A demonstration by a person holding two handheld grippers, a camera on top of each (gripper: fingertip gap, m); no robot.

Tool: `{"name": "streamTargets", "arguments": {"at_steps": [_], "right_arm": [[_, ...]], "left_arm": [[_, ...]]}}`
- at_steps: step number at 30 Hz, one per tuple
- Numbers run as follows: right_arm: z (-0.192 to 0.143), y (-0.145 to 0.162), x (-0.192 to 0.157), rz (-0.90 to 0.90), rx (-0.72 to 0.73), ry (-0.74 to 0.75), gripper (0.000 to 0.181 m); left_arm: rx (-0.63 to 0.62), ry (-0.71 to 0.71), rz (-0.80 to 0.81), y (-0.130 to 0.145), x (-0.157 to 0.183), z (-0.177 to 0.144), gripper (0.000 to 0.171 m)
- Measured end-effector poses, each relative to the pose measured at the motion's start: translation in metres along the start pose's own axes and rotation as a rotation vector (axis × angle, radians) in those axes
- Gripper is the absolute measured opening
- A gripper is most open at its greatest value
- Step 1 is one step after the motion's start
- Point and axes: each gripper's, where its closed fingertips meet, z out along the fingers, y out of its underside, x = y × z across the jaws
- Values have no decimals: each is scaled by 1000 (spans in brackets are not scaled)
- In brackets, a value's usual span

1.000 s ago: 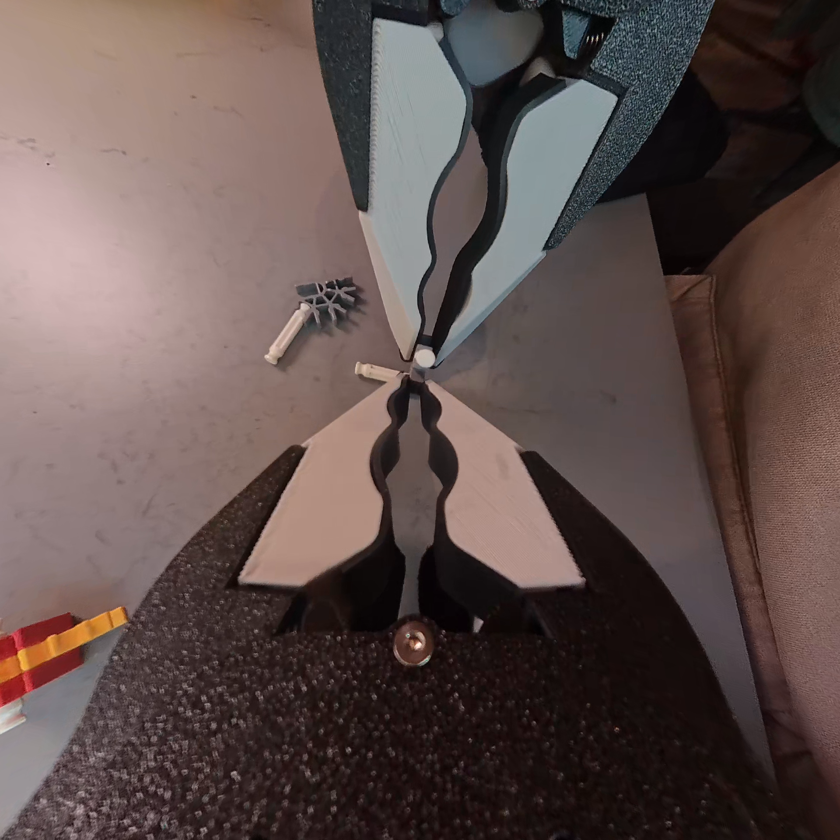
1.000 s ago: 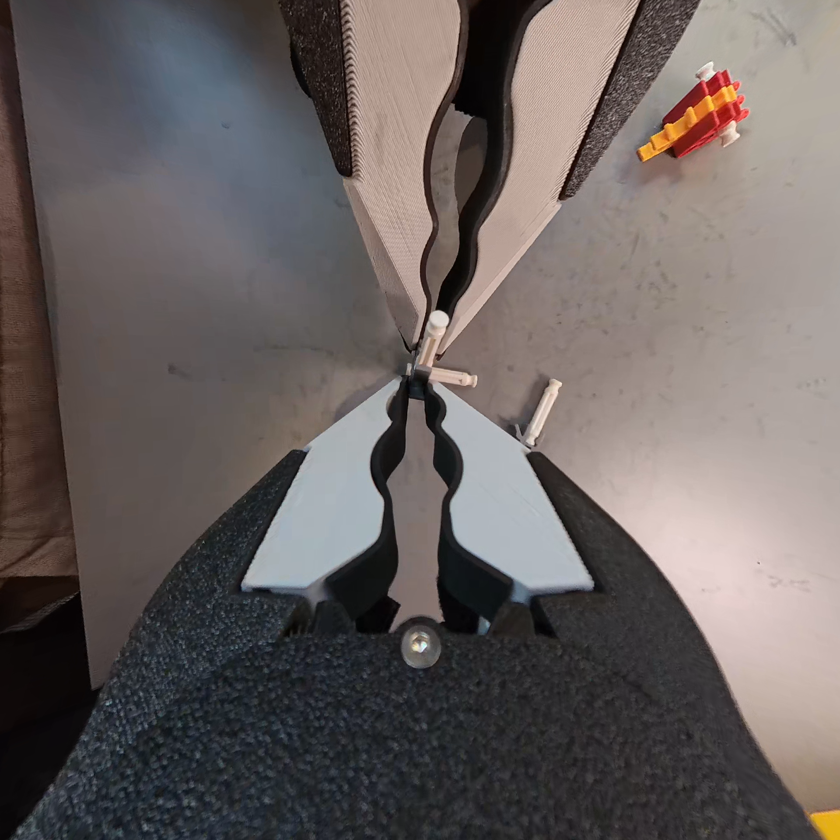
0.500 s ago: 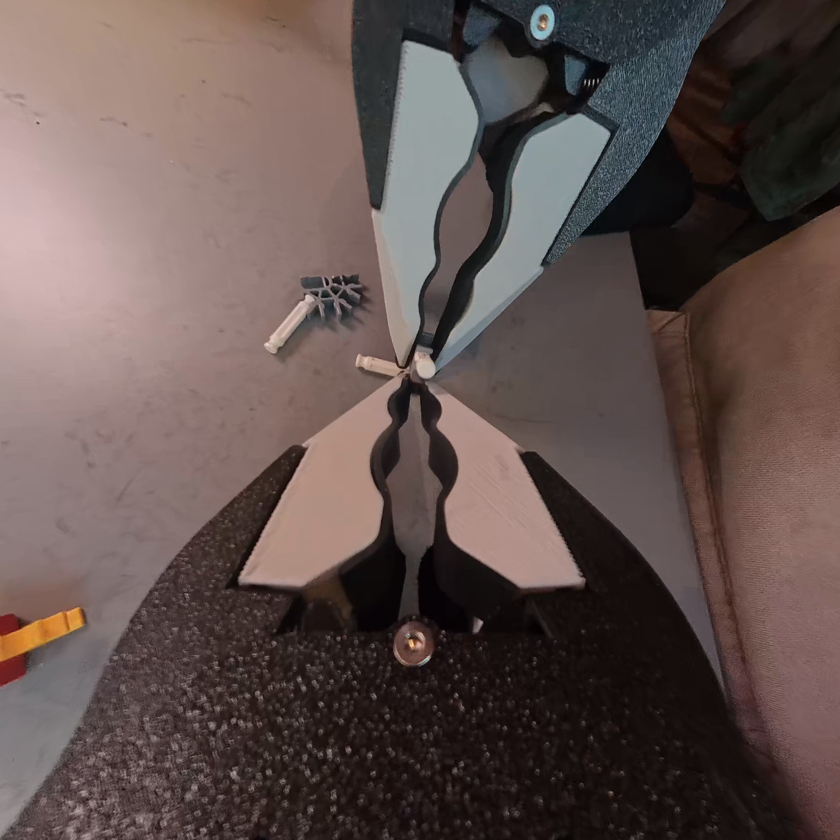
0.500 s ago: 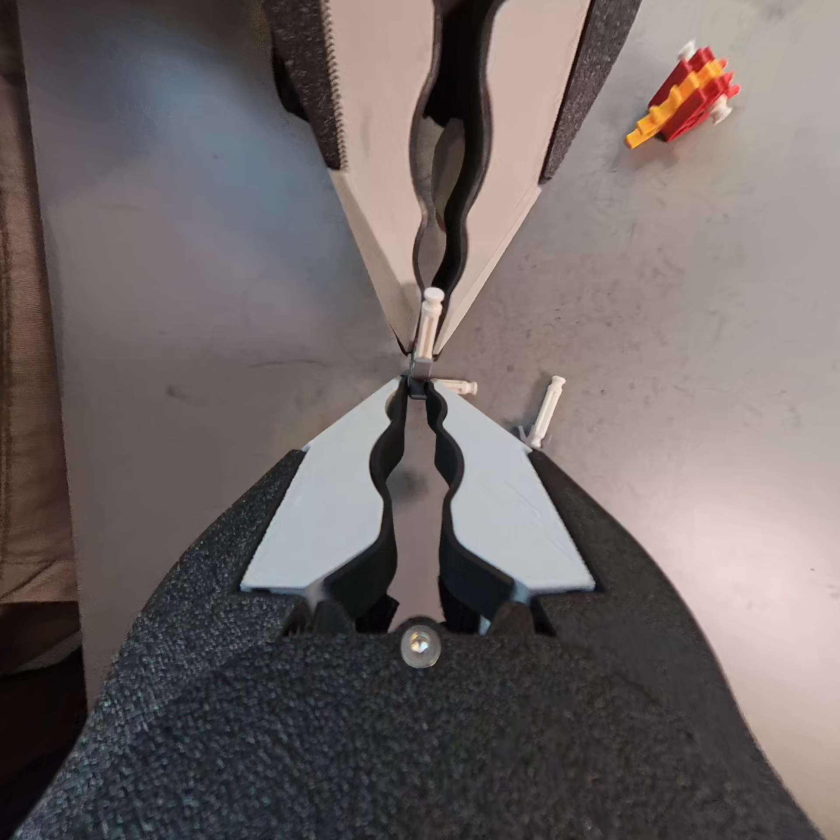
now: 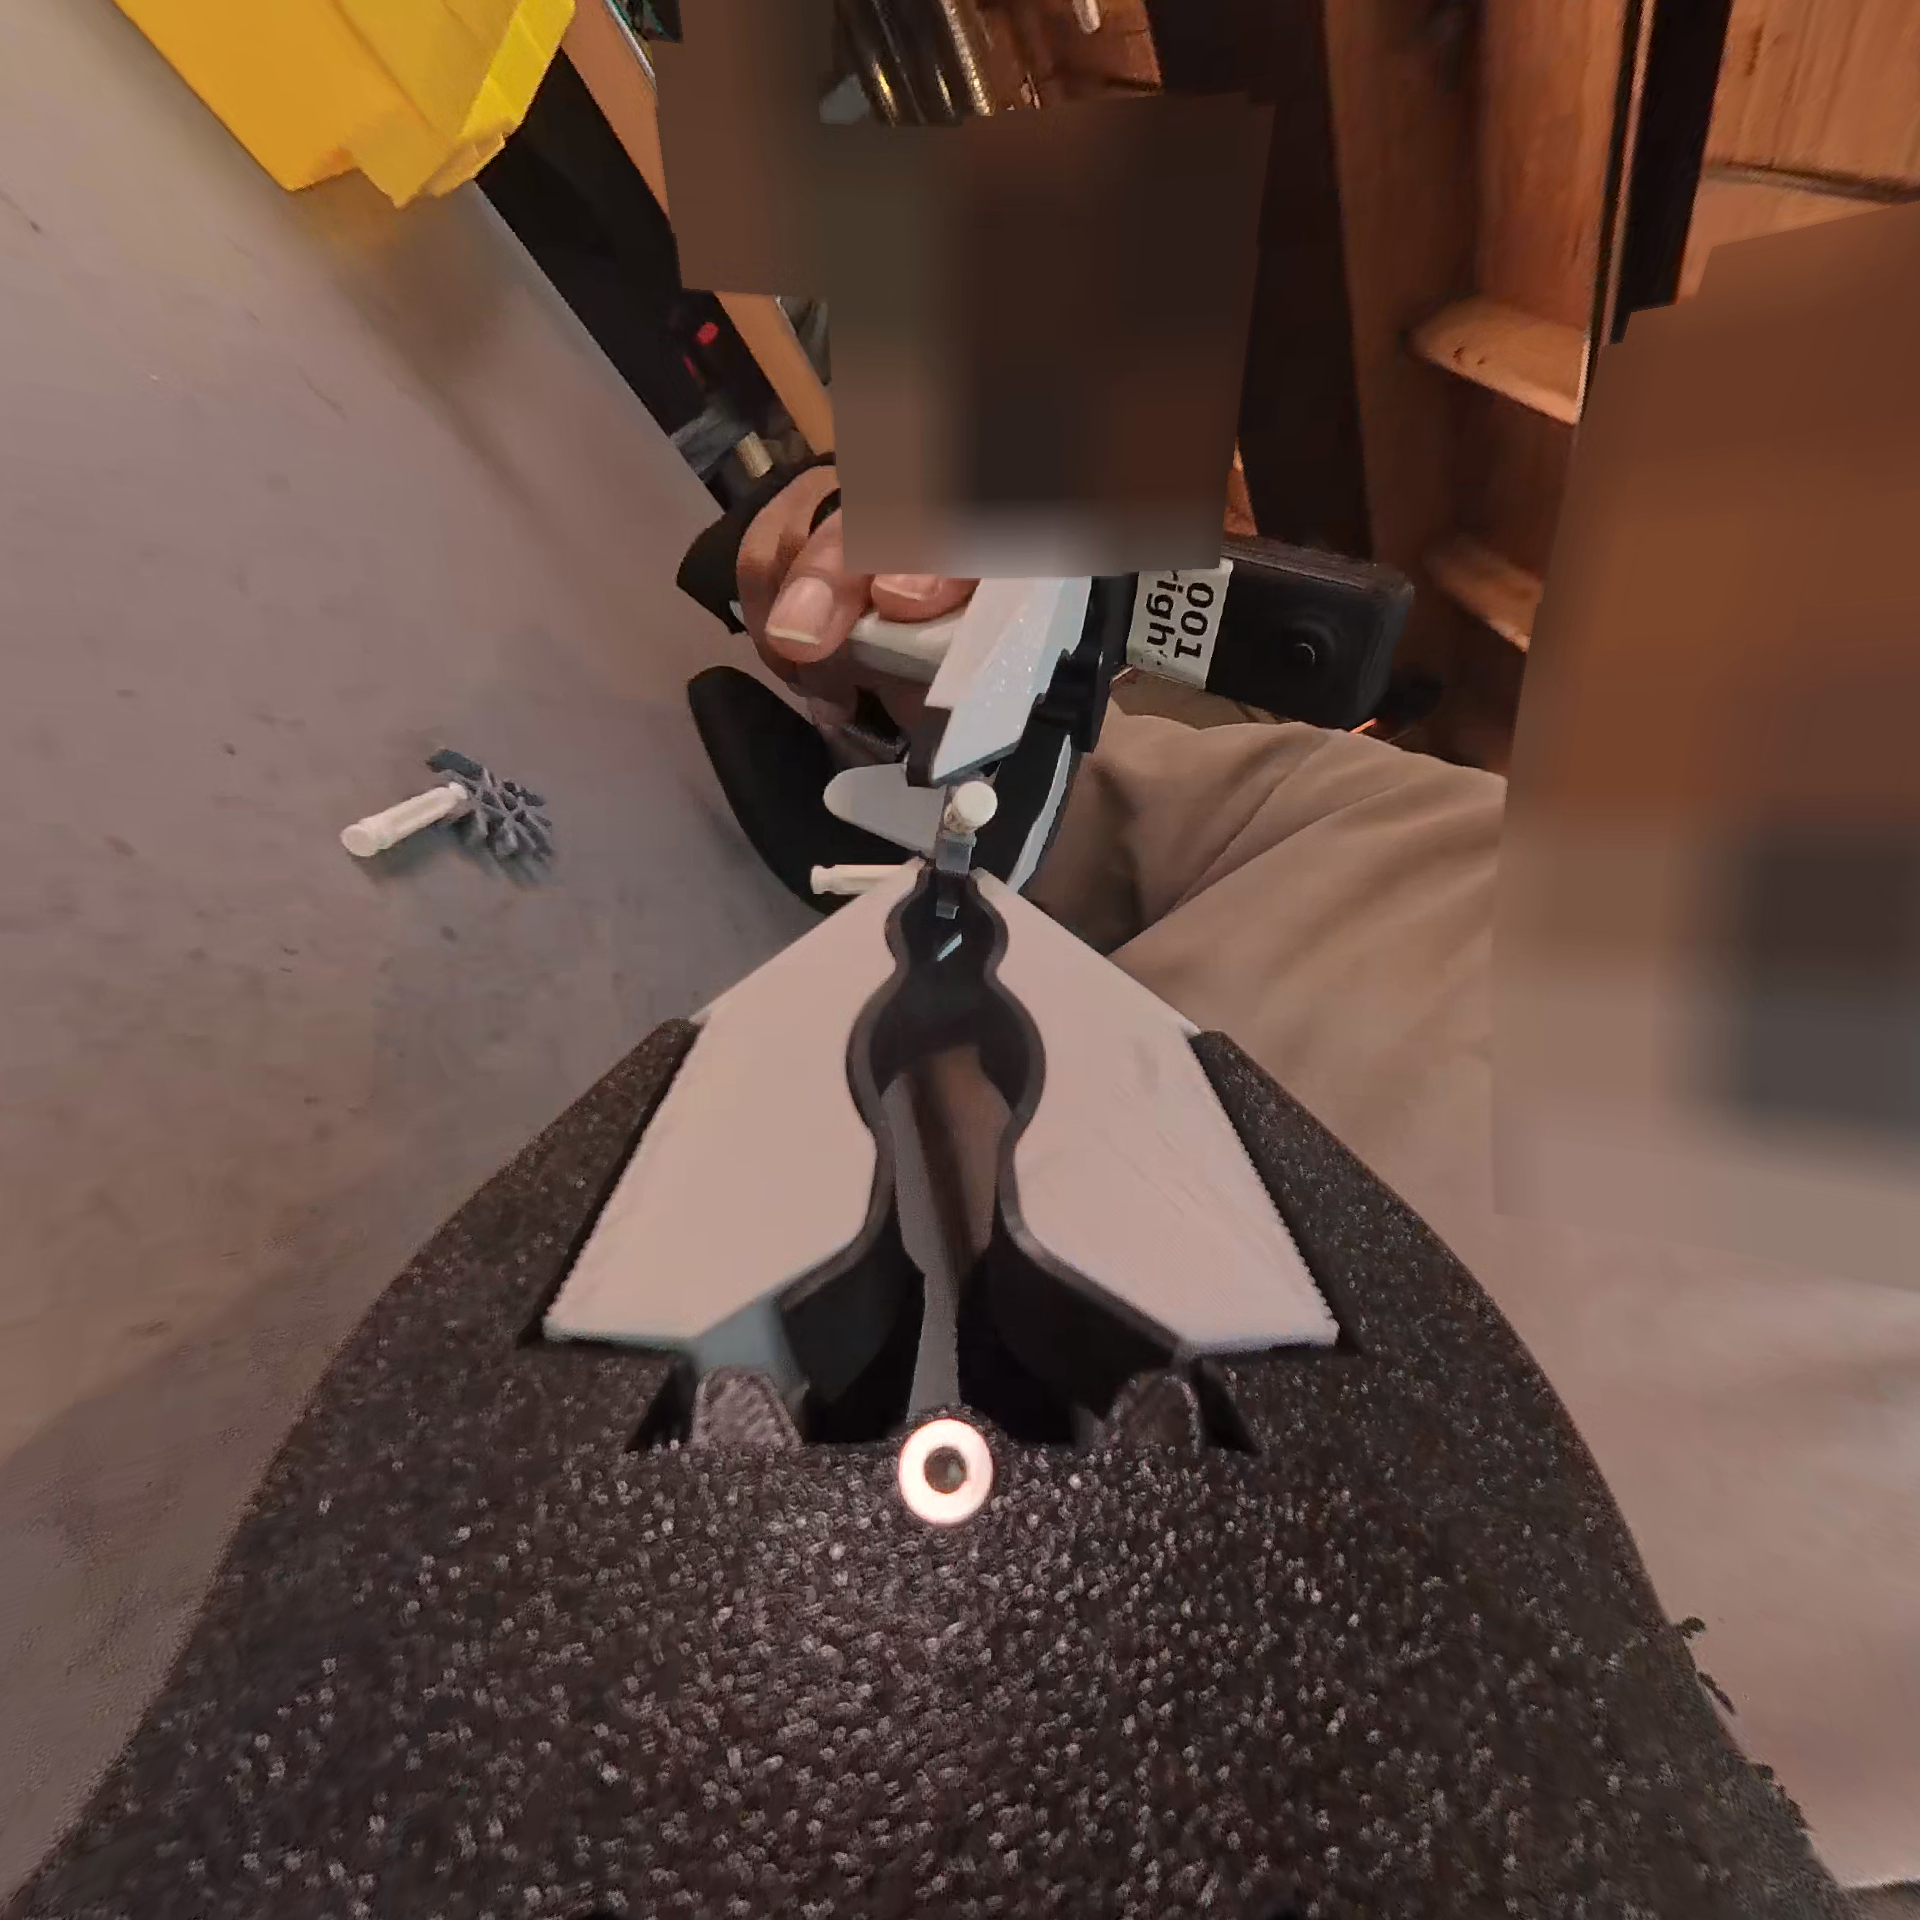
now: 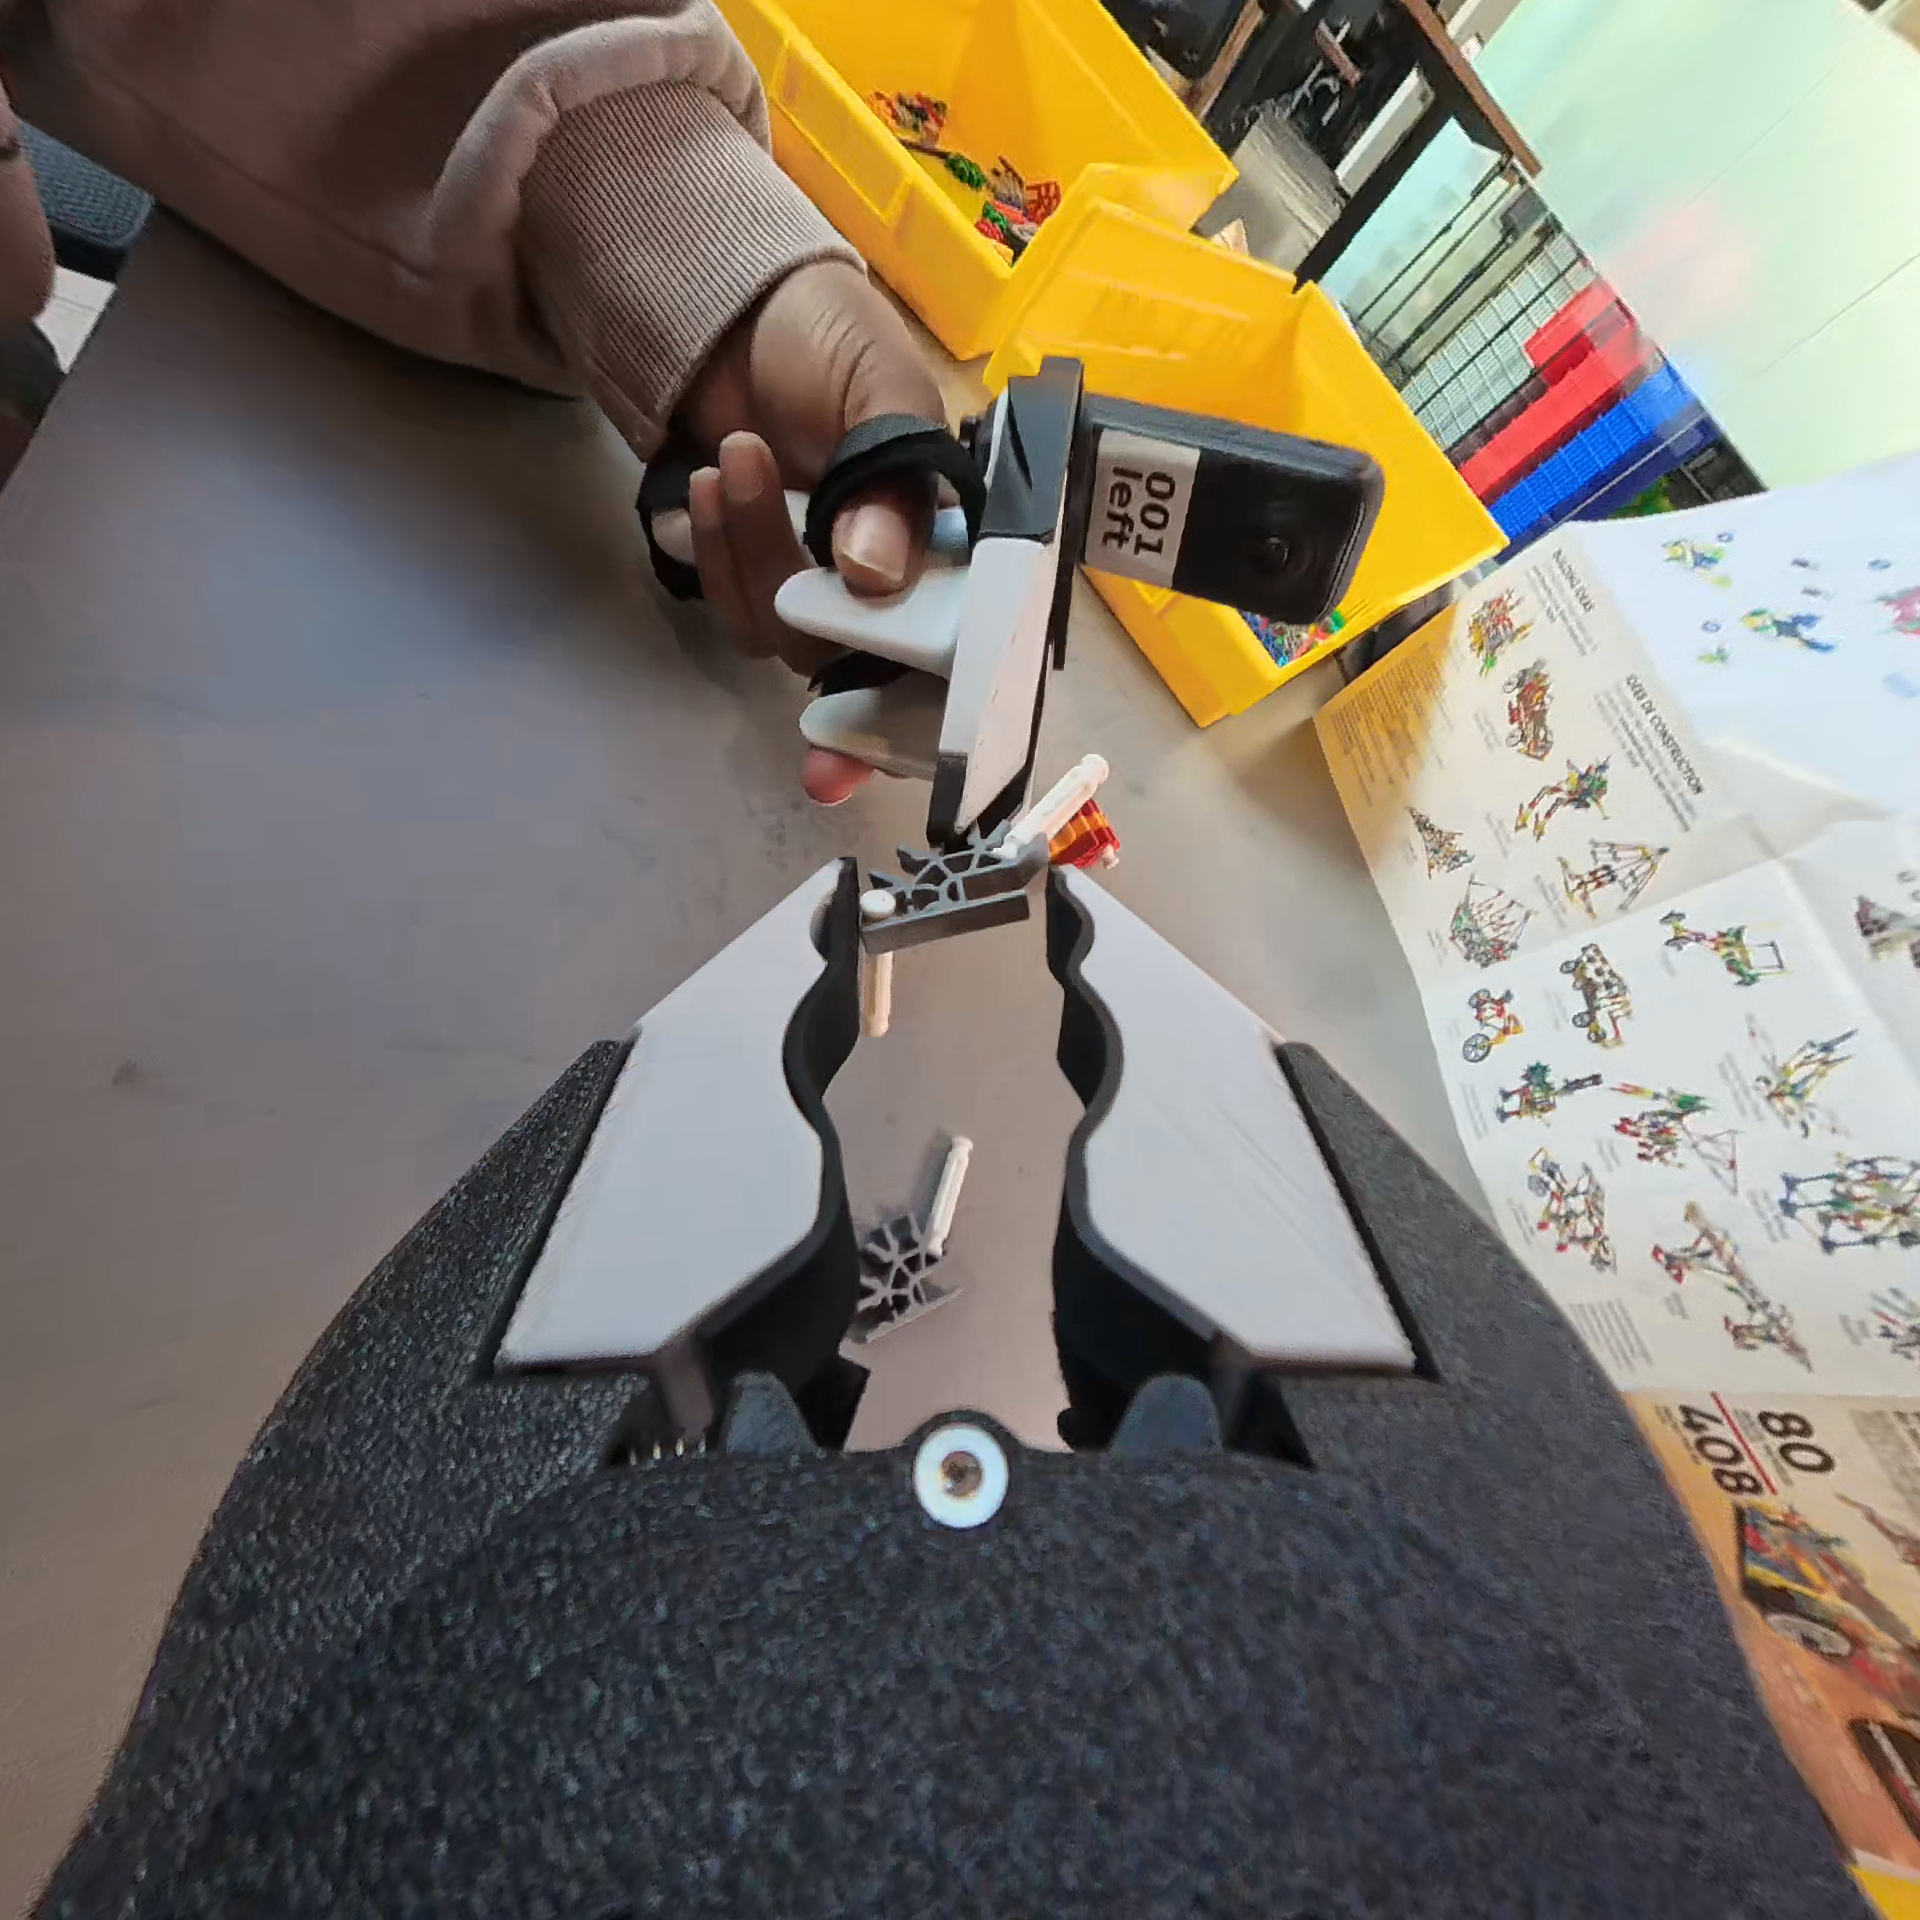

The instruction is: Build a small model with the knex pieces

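Since one second ago both grippers have lifted from the table (image 5: 260, 520) and tilted, and the right gripper (image 6: 948, 883) has opened. Its fingers are now spread, one on each side of the grey connector (image 6: 951, 899); I cannot tell if they touch it. The left gripper (image 5: 948, 883) has its fingers pressed together on the connector's edge and holds it in the air, with white rods (image 6: 876, 982) sticking out. A second connector (image 6: 899, 1262) lies on the table below, and yellow bins (image 6: 1039, 260) stand behind.
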Motion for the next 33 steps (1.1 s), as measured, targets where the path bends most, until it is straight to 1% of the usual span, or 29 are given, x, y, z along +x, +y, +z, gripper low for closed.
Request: {"name": "streamTargets", "arguments": {"at_steps": [2,4,7,11,14,17,19,21,23,25,27,29,30,33], "right_arm": [[0,-4,2,-62,3,3,35],[0,-7,-1,-115,0,-29,34],[-1,-7,-5,-134,-16,-82,34],[-1,-13,-8,-75,23,-118,32],[-1,-14,-7,-10,27,-123,32],[0,-16,-1,92,52,-126,31],[0,-17,6,167,84,-118,32],[-1,-17,12,239,123,-116,32],[-1,-16,16,305,147,-123,32],[1,-15,17,373,158,-151,32],[4,-17,21,439,187,-169,32],[8,-20,22,528,202,-228,32],[11,-21,25,566,215,-233,32],[19,-23,26,672,231,-304,32]], "left_arm": [[8,31,-27,0,2,-1,3],[-8,60,-54,3,4,-1,3],[0,104,-106,5,5,0,3],[-10,146,-129,9,11,0,4],[7,171,-150,7,12,-2,5],[19,144,-78,0,16,-5,7],[8,62,34,-4,16,-11,17],[21,-56,182,-13,15,-21,21],[43,-236,360,-25,7,-33,24],[-5,-428,584,-28,-2,-40,33],[-66,-547,748,-28,-6,-40,37],[-103,-684,899,-30,-14,-42,37],[-120,-740,974,-31,-16,-43,37],[-162,-860,1176,-34,-16,-43,33]]}}
